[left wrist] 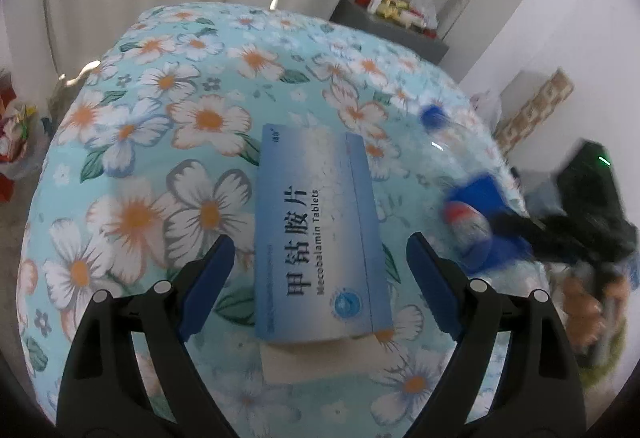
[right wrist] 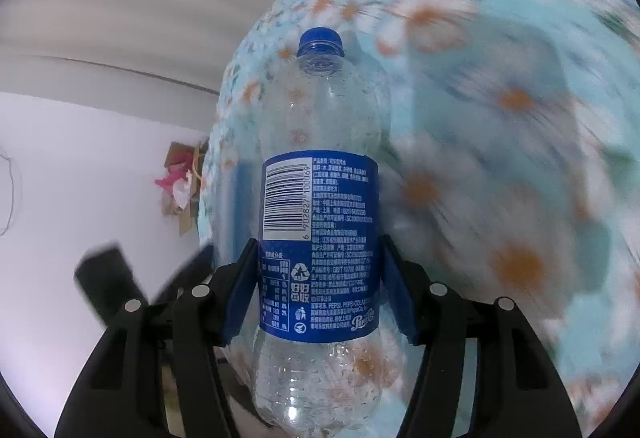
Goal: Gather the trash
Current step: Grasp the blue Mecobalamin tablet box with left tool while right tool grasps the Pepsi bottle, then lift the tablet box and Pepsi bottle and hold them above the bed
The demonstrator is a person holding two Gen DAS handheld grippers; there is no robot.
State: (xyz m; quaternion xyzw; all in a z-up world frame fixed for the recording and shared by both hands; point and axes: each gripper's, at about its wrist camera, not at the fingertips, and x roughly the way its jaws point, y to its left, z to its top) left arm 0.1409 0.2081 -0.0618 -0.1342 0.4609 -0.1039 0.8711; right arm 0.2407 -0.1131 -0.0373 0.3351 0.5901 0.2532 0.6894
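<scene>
A blue and white Mecobalamin tablet box (left wrist: 320, 234) lies flat on the floral tablecloth (left wrist: 168, 126), partly on a white paper slip (left wrist: 320, 360). My left gripper (left wrist: 320, 258) is open, its blue fingers either side of the box's near half, apart from it. My right gripper (right wrist: 318, 270) is shut on an empty clear Pepsi bottle (right wrist: 320, 198) with a blue label and blue cap, held off the table. The same bottle (left wrist: 460, 198) and the right gripper (left wrist: 508, 234) show blurred at the right of the left wrist view.
A grey shelf (left wrist: 400, 30) with red bottles and small packets stands beyond the table. A cardboard box with pink and white scraps (right wrist: 180, 186) sits on the floor by the wall. A black device with a green light (left wrist: 592, 174) is at the right.
</scene>
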